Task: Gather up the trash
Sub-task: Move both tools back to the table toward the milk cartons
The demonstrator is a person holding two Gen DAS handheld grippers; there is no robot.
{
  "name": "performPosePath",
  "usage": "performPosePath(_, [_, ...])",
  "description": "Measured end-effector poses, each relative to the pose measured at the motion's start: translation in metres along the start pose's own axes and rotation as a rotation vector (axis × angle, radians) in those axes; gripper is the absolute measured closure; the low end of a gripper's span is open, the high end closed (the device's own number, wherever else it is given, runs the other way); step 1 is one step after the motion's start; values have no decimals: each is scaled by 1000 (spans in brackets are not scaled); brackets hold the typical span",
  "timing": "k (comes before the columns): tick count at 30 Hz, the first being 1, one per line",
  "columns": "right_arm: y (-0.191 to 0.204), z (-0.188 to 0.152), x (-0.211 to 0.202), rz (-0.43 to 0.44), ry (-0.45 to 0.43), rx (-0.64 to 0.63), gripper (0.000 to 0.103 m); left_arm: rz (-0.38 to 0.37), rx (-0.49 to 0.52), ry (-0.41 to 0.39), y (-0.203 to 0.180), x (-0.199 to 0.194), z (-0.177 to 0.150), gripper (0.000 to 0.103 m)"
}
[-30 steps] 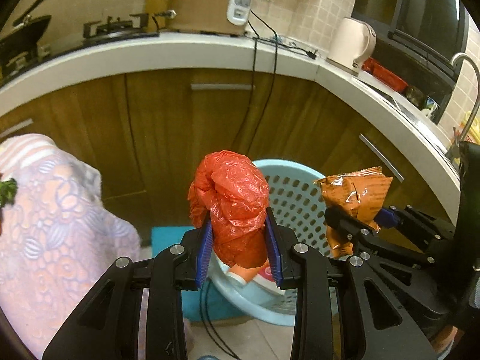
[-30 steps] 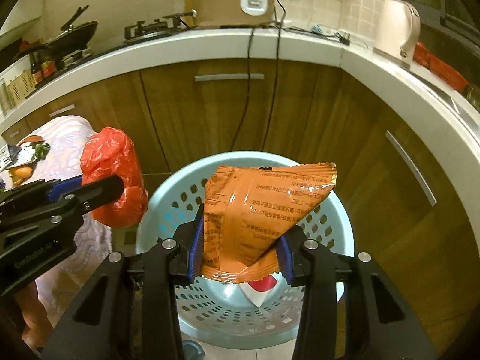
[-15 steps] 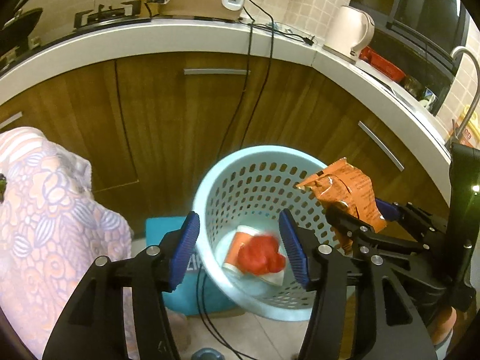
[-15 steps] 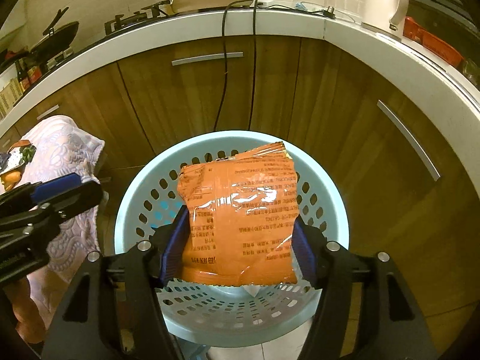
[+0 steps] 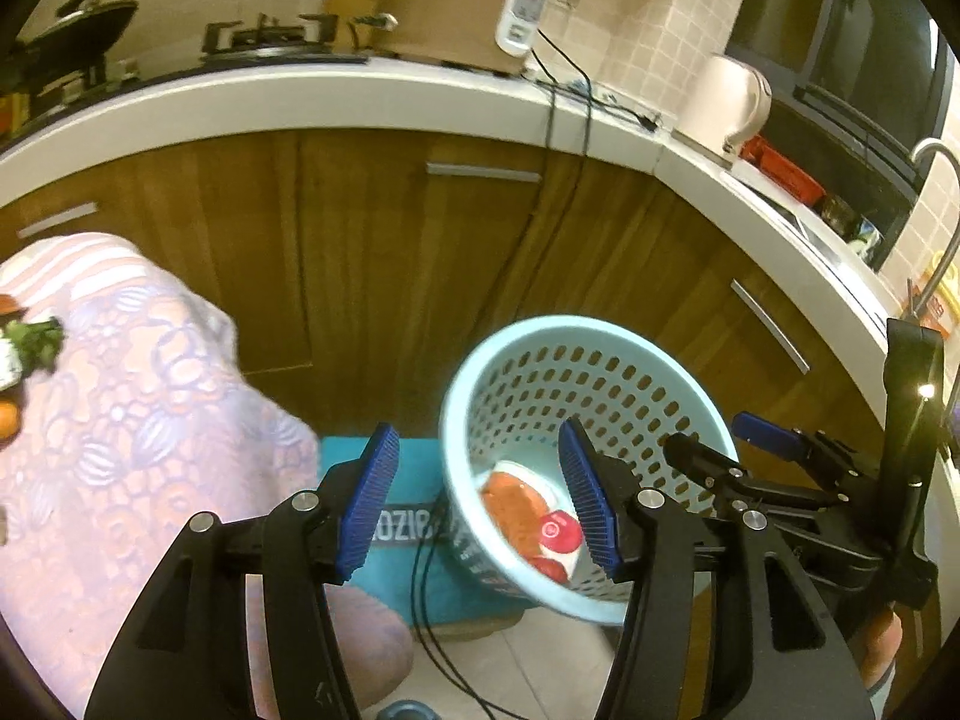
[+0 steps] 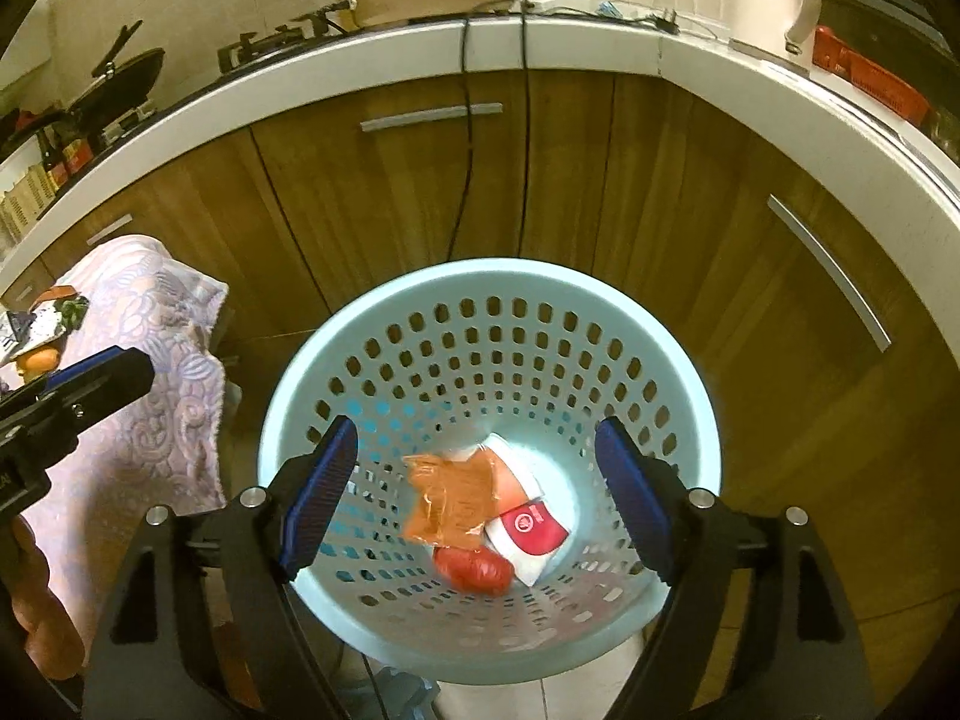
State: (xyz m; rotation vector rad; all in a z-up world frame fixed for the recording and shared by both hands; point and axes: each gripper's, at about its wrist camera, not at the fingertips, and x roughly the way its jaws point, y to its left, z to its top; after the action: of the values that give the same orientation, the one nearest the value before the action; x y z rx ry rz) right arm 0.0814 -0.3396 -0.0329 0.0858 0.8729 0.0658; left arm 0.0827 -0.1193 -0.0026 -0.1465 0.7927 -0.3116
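Right gripper (image 6: 474, 486) above basket mouth, jaws spread wide, nothing between pads. Left gripper (image 5: 480, 492) likewise spread, empty, offset toward basket's left rim. Light-blue perforated basket (image 6: 384, 312) on floor. At its bottom: orange snack packet (image 6: 450, 501), red plastic bag (image 6: 474, 567), white-and-red wrapper (image 6: 531, 531), all touching. Patterned cloth (image 5: 120, 390) left of basket. Behind: wooden cabinet doors (image 6: 420, 198), white countertop (image 5: 300, 102).

Home kitchen, wooden cabinets (image 6: 420, 192) under white countertop (image 5: 360, 102), gas stove (image 5: 270, 39), electric kettle (image 5: 732, 102), tiled wall (image 5: 654, 24)
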Motion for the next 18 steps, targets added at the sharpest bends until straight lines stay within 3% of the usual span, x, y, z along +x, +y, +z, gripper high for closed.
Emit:
performPosePath(5, [24,4,-15,42,-49,-28,26,83,-52,-76,27,-39,-4,47])
performPosePath(18, [140,15,-45,219,-156,-196,26,500,-285,-291,140,-177,-35,23])
